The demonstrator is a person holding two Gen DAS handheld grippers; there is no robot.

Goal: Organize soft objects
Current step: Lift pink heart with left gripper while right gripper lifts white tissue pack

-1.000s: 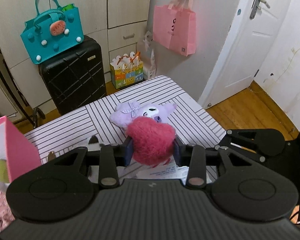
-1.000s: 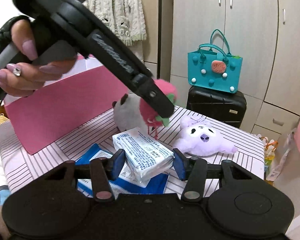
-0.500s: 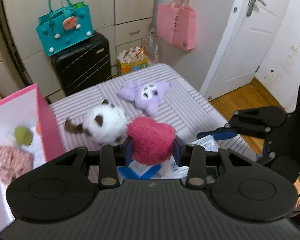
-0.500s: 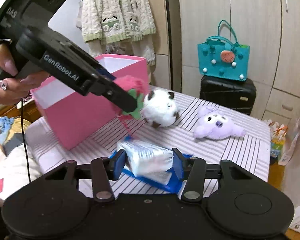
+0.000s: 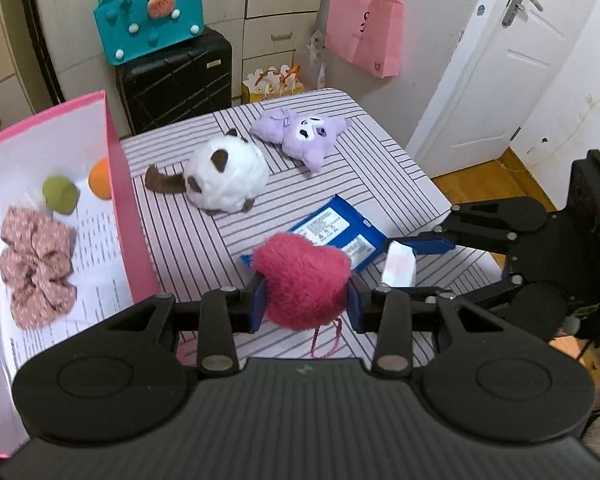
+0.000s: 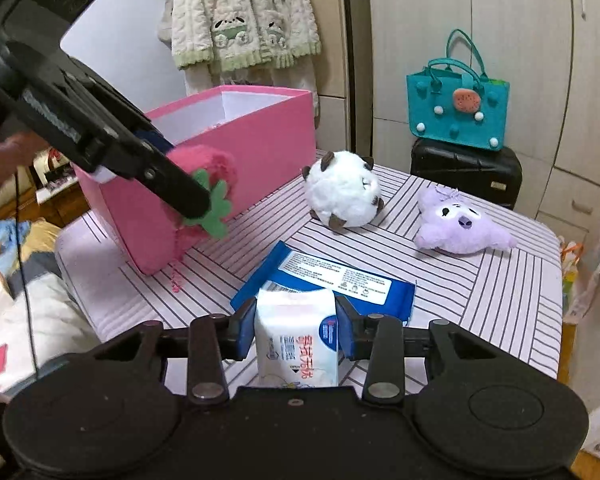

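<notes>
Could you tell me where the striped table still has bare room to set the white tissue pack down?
Bare stripes lie between the pink box and the blue packet, and right of the purple plush. The far middle, by the white plush, is crowded.

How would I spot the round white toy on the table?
Find the striped table beside the pink box. The white toy lies next to the box, round with brown ears, unlike the flat purple toy beyond it.
</notes>
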